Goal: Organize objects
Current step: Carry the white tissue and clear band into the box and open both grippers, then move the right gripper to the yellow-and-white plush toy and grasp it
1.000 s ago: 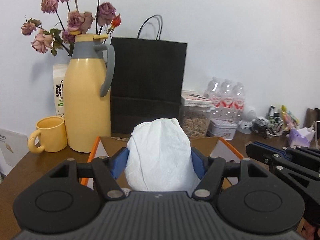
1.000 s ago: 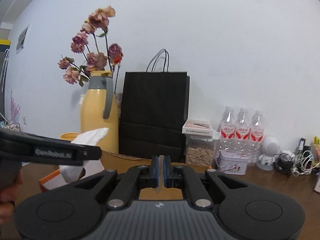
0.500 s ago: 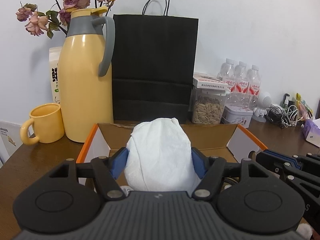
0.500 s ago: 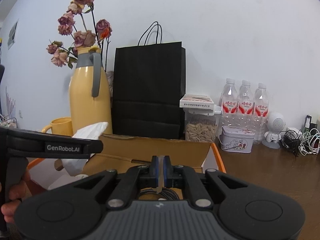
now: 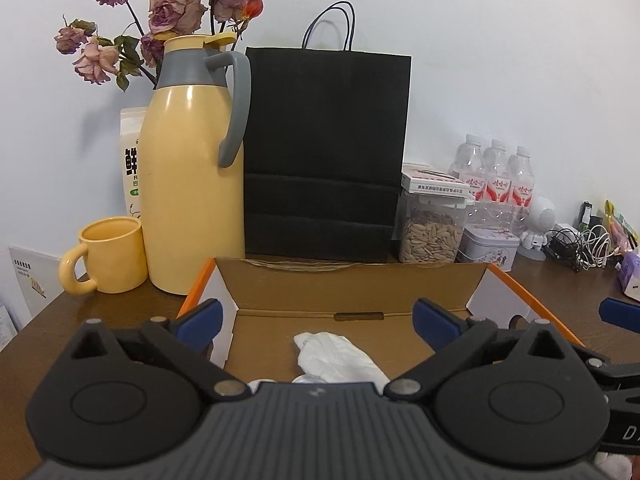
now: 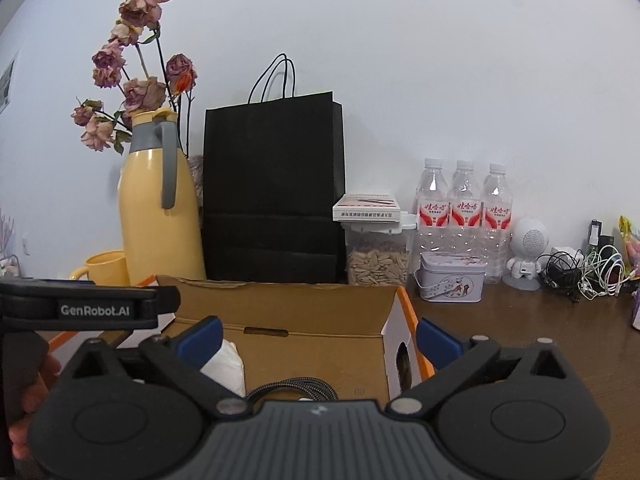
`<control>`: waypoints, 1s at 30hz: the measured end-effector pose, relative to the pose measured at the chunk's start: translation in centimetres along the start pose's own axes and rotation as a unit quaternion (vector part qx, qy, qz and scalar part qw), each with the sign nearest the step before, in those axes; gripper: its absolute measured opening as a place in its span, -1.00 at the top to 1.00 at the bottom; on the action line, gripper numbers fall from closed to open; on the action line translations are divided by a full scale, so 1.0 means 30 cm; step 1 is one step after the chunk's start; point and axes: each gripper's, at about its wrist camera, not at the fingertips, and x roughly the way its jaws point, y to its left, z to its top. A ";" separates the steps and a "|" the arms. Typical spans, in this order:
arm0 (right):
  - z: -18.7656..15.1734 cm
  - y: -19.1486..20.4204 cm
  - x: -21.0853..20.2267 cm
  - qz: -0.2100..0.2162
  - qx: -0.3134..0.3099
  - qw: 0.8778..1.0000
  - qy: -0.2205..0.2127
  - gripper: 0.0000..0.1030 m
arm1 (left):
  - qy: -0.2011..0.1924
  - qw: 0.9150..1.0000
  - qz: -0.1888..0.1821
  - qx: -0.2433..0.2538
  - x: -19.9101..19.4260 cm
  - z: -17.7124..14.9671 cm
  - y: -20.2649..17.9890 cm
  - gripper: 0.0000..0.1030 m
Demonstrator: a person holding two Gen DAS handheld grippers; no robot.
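A dark brown wooden bench [image 5: 120, 312] is standing against a plain pale wall, and its back edge is carrying a crowded row of things. A glossy yellow jug [image 5: 192, 184] with a grey collar and handle is sitting upright beside a matching yellow mug [image 5: 110, 256], with dried, faded roses [image 5: 160, 16] rising behind it. Next to the jug a matte black paper bag [image 5: 326, 152] with thin cord handles is standing upright. Further right, a clear jar of seeds [image 5: 430, 232] is bearing a small flat box on its lid, three clear water bottles [image 6: 464, 204] are lined up, and a patterned tin [image 6: 452, 282] is sitting in front of them. A tangle of cables [image 6: 580, 268] is lying at the far right.

An open cardboard box [image 5: 360, 284] with orange-edged flaps is lying in front of the bag. A crumpled white cloth [image 5: 336, 358] is resting on its floor, and a braided dark cable [image 6: 292, 390] is lying in it too.

The left claw [image 5: 316, 318] is opening, its blue pads spreading wide above the cloth and not touching it. The right claw [image 6: 318, 336] is opening as well, with nothing gripped between its pads.
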 end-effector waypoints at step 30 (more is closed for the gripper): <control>-0.007 -0.020 -0.218 0.009 -0.002 1.000 -0.016 -1.00 | -0.013 0.999 -0.042 -0.010 -0.270 -0.013 0.045 -1.00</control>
